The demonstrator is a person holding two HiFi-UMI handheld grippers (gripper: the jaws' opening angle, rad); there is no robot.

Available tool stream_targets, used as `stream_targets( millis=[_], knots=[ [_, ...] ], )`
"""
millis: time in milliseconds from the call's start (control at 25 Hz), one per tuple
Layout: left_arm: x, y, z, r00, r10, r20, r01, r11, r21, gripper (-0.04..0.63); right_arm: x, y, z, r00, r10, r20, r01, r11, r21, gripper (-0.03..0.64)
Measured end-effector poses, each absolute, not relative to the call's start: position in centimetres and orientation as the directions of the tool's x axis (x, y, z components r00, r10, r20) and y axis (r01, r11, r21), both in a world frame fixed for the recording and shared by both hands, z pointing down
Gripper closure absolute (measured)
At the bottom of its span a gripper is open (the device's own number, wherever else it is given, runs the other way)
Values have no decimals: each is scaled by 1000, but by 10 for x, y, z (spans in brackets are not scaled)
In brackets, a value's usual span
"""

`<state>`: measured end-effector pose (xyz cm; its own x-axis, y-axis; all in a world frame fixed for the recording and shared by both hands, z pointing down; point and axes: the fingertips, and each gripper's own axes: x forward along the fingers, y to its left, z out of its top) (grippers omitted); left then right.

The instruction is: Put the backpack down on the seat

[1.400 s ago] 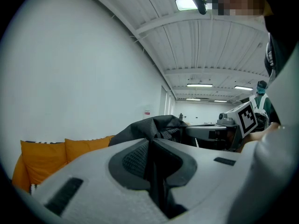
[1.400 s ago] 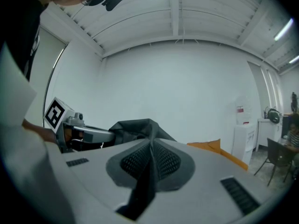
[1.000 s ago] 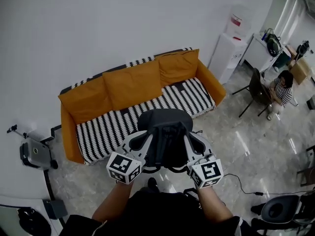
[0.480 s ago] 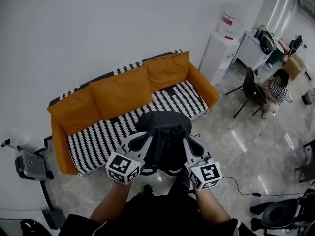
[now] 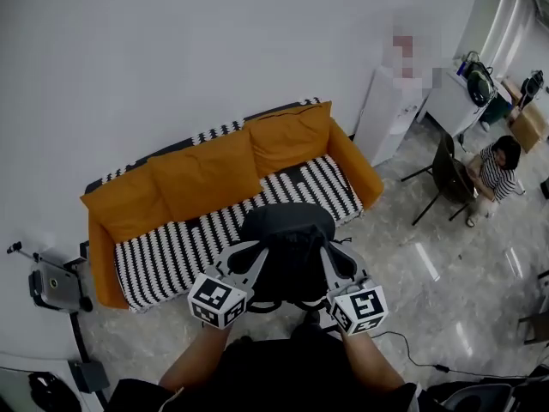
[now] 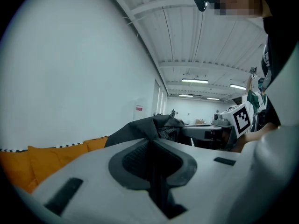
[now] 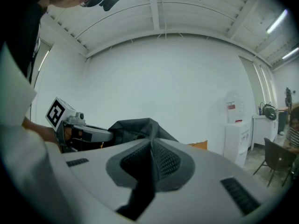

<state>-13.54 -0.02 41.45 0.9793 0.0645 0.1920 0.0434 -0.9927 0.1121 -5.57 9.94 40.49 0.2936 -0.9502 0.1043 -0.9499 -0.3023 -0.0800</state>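
Note:
A dark grey backpack [image 5: 287,245] hangs between my two grippers in front of my body, in the air short of the sofa. My left gripper [image 5: 260,260] is shut on a black strap at its left side, and the strap runs between the pads in the left gripper view, with the backpack [image 6: 149,125] bunched beyond. My right gripper [image 5: 324,260] is shut on the strap at its right side; the backpack [image 7: 138,127] shows past the closed jaws. The seat is an orange sofa [image 5: 129,200] with a black-and-white striped cover, just beyond the backpack.
A white cabinet [image 5: 386,114] stands right of the sofa. A seated person [image 5: 496,170] and a black chair [image 5: 446,166] are at the far right by a desk. A small machine [image 5: 53,286] stands at the left. A cable [image 5: 429,363] lies on the glossy tiled floor.
The sofa has shifted left and slightly down in the head view, and its seat now lies closer behind the backpack. Both grippers keep their hold on the straps.

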Motion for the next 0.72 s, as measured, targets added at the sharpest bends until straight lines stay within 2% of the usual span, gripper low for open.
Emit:
stream_targets(
  millis=[720],
  knots=[
    [31, 54, 400, 988, 22, 155, 3, -993, 121, 555, 117, 150, 384, 248, -966, 72, -966, -252, -54, 577]
  ],
)
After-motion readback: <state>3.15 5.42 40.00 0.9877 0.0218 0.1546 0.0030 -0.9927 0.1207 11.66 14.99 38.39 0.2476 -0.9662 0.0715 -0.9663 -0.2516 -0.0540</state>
